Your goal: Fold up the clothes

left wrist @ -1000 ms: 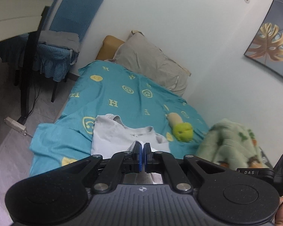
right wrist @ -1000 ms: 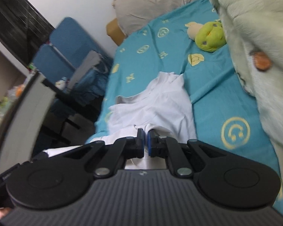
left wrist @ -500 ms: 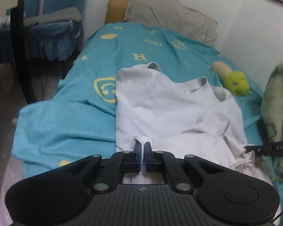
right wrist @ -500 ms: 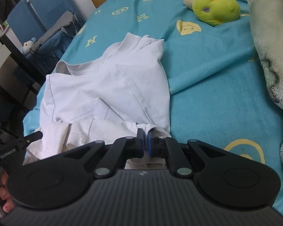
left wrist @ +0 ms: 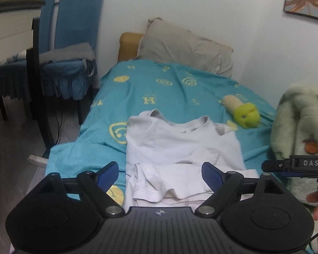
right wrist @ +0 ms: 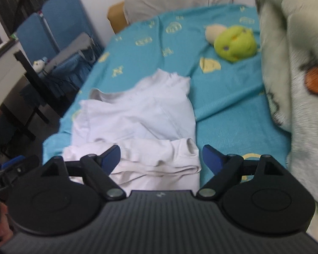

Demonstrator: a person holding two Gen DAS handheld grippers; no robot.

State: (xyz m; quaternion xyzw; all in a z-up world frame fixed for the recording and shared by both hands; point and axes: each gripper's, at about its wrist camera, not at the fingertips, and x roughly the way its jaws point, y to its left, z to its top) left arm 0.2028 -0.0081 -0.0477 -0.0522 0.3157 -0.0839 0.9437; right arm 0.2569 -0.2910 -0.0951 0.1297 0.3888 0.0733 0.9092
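Observation:
A white T-shirt (left wrist: 176, 146) lies on the teal bedsheet (left wrist: 154, 93), its lower part folded up over the body and its collar towards the pillow. It also shows in the right wrist view (right wrist: 137, 118). My left gripper (left wrist: 160, 172) is open, held just above the shirt's folded near edge, holding nothing. My right gripper (right wrist: 161, 155) is open too, above the same folded edge at the shirt's right side. The tip of the right gripper shows at the right edge of the left wrist view (left wrist: 296, 165).
A green plush toy (left wrist: 244, 116) lies on the sheet beyond the shirt. A fluffy green blanket (right wrist: 296, 53) is heaped at the right. A grey pillow (left wrist: 186, 46) lies at the bed's head. Blue chairs (left wrist: 70, 48) and a table stand left of the bed.
Both grippers were shut on the shirt's hem and carried it forward over the shirt. Now both have opened and the hem lies folded on the shirt.

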